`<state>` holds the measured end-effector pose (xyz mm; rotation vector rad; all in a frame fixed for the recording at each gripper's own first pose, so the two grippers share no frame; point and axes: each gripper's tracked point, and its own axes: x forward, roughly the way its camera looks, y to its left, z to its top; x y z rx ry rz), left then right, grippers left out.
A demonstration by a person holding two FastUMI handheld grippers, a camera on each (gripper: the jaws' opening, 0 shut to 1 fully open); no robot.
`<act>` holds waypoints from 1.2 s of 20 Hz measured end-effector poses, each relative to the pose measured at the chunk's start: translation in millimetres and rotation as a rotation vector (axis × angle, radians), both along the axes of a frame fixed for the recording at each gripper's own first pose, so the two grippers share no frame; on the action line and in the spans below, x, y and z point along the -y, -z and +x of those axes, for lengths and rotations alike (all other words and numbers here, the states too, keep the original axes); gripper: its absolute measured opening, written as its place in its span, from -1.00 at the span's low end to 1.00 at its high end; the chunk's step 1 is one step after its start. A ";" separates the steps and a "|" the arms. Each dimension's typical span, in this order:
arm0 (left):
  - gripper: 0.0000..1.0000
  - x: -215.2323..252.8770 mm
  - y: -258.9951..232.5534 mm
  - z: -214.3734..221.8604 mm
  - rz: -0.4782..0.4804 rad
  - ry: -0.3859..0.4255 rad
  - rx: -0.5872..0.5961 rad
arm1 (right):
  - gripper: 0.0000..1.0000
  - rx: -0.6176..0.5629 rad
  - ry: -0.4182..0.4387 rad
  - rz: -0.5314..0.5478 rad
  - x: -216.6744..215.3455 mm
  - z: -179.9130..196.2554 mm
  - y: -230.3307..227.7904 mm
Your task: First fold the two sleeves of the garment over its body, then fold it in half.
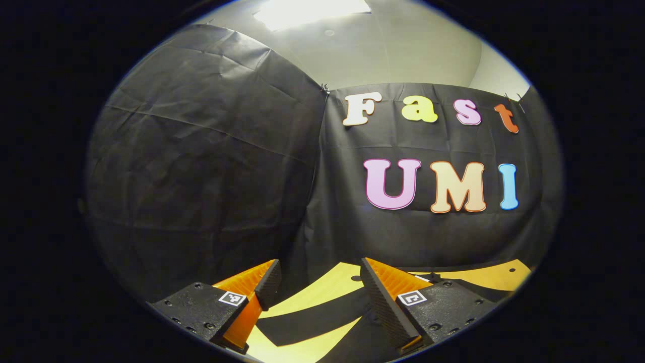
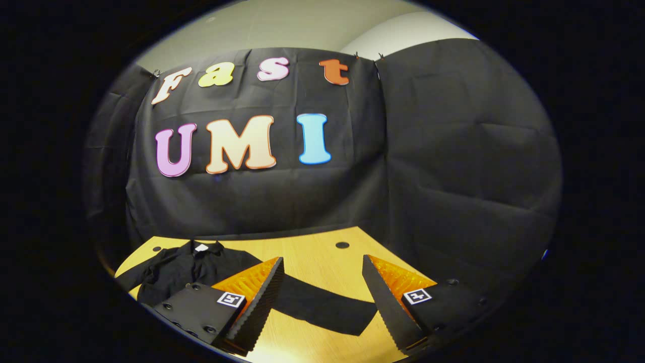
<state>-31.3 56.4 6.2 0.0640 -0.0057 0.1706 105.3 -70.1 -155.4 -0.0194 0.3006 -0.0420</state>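
A black long-sleeved garment (image 2: 186,269) lies flat on the wooden table (image 2: 312,257), collar toward the back wall. One sleeve (image 2: 327,305) stretches out sideways, passing between the fingers of my right gripper (image 2: 322,282), which hovers above it, open and empty. In the left gripper view, the other sleeve (image 1: 312,322) runs across the table (image 1: 322,290) under my left gripper (image 1: 320,285), which is also open with nothing between its fingers. The garment's body is mostly hidden behind the right gripper's left finger.
Black cloth walls close the booth behind and beside the table. Small round holes (image 2: 342,245) dot the tabletop. Bare wood shows behind the sleeve toward the back wall.
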 end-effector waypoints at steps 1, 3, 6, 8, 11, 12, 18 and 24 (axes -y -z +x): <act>0.83 -0.2 -0.8 0.5 -0.001 -0.001 0.001 | 0.96 -0.037 0.009 0.012 5.3 2.9 15.4; 0.85 -4.5 0.2 -0.9 0.005 -0.012 -0.001 | 0.96 -0.087 0.030 0.043 15.7 10.4 40.1; 0.83 -9.5 0.5 -4.1 0.012 -0.032 -0.009 | 0.97 -0.149 0.061 0.050 29.2 21.7 72.7; 0.83 -13.2 -0.1 -6.0 0.011 -0.047 -0.010 | 0.87 -0.178 0.072 0.036 36.5 28.6 87.4; 0.85 -19.1 -2.8 -10.0 0.014 -0.069 -0.008 | 0.87 -0.223 0.080 0.031 36.1 42.1 105.3; 0.83 -19.8 -2.3 -12.3 0.019 -0.075 -0.010 | 0.96 -0.237 0.082 0.040 37.9 45.1 113.3; 0.83 -15.6 -3.8 -16.4 0.035 -0.082 -0.014 | 0.87 -0.312 0.098 0.058 49.1 53.7 148.4; 0.86 -8.8 2.6 -17.5 0.037 -0.082 -0.032 | 0.97 -0.429 0.104 0.065 64.0 45.1 193.2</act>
